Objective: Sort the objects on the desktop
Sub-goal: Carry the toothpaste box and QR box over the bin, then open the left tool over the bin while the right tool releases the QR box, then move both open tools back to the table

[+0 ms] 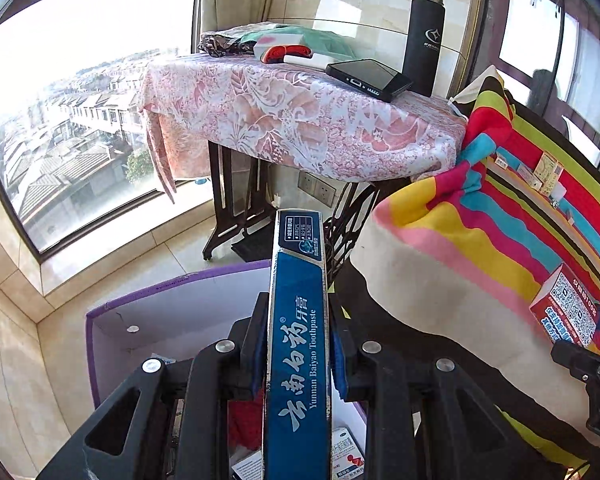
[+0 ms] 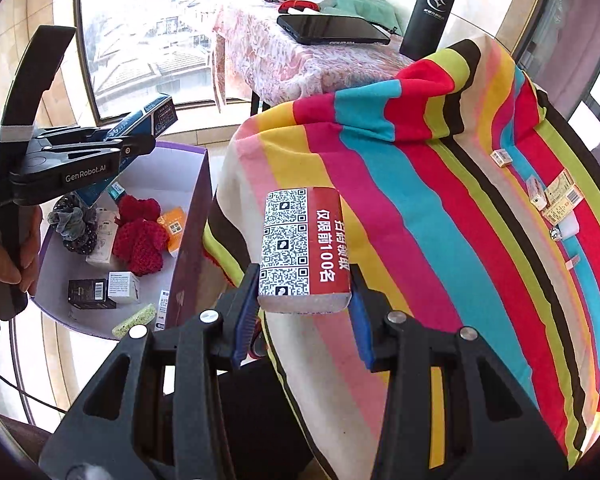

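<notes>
My left gripper is shut on a long blue toothpaste box and holds it above a purple-rimmed white bin. In the right wrist view the left gripper hovers over that bin with the toothpaste box in it. My right gripper is shut on a red and white packet with QR codes, held above the striped cloth. That packet also shows in the left wrist view.
The bin holds red knitted pieces, a scrunchie and small boxes. Small boxes and tags lie on the striped cloth. A side table with a pink cloth carries a phone and a black flask.
</notes>
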### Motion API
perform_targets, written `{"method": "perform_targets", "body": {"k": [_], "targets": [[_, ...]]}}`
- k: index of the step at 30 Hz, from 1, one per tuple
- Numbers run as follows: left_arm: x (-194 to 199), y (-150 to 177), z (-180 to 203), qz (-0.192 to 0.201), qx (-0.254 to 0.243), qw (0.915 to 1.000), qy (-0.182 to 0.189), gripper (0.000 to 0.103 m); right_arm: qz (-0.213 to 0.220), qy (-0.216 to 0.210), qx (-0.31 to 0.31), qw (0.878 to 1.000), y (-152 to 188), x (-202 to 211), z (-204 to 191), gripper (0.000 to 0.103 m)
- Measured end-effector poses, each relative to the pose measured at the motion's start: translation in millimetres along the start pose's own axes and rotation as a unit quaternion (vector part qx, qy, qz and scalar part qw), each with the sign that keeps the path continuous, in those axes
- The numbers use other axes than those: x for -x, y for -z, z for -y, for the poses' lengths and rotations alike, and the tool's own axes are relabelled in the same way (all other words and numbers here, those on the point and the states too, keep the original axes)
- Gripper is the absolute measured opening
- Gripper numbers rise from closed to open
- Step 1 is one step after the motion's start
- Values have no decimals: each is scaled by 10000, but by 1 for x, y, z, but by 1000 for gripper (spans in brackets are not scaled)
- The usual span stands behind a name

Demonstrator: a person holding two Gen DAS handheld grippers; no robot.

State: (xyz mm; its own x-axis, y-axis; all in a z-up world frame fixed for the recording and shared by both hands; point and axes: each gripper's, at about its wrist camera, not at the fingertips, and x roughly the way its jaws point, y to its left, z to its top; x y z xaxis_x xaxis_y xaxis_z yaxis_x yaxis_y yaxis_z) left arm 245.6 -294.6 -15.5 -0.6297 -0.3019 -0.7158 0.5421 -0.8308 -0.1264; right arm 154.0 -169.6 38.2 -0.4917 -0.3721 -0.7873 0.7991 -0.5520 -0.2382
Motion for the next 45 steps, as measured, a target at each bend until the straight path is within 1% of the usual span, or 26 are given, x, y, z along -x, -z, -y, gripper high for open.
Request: {"method": "perform_targets", "body": {"k": [4,8,11,16,17,18,19,20,21,22,24,28,31,34,36,39,42,44,45], "targets": [[-4,4,-35,-45,290,9990,-338,27,-34,-441,604,9972,-8,-9,-48,45],[-11,8,-59,-148,384,9968,-680,27,-193,-869,1241,9883,-6,-22,-94,45],[-21,12,-72,-304,477,9955,-757,27,-321,-1190,1586,9796,-4,-31,-122,45],[-31,19,-78,-514,488,9932,-925,27,-485,-1414,2097,9663,-1,-44,-159,45],[-34,20,-79,-572,512,9922,-986,30,-494,-1466,2141,9645,-2,-45,-163,46],[-36,21,-81,-649,522,9908,-1065,42,-487,-1533,2184,9625,-2,-46,-167,46],[-39,22,-81,-741,503,9890,-1175,52,-478,-1600,2223,9606,-2,-46,-171,52],[-41,23,-82,-794,468,9874,-1287,68,-454,-1663,2254,9589,-1,-46,-173,57],[-41,24,-82,-799,425,9863,-1379,79,-408,-1700,2251,9585,-1,-45,-175,65],[-40,25,-81,-788,387,9855,-1451,81,-358,-1729,2240,9584,0,-43,-175,69],[-40,26,-81,-786,320,9841,-1563,82,-289,-1730,2228,9590,0,-39,-173,69],[-42,25,-78,-889,287,9816,-1666,82,-196,-1626,2002,9660,0,-33,-157,71],[-41,22,-70,-894,172,9817,-1674,82,-146,-1600,1659,9730,-1,-28,-135,72],[-38,17,-55,-863,-44,9816,-1705,82,31,-1480,1274,9807,-3,-17,-105,73],[-37,14,-43,-846,-205,9815,-1707,82,187,-1364,951,9859,-3,-8,-80,76],[-34,7,-20,-836,-425,9819,-1643,82,418,-1130,323,9922,0,5,-31,80],[-31,-1,12,-804,-771,9838,-1405,83,566,-823,-375,9943,12,14,24,84],[-25,-7,42,-702,-1062,9837,-1270,83,581,-531,-819,9935,24,16,62,85],[-21,-11,57,-621,-1174,9847,-1133,83,572,-397,-1034,9922,30,17,80,85]]}}
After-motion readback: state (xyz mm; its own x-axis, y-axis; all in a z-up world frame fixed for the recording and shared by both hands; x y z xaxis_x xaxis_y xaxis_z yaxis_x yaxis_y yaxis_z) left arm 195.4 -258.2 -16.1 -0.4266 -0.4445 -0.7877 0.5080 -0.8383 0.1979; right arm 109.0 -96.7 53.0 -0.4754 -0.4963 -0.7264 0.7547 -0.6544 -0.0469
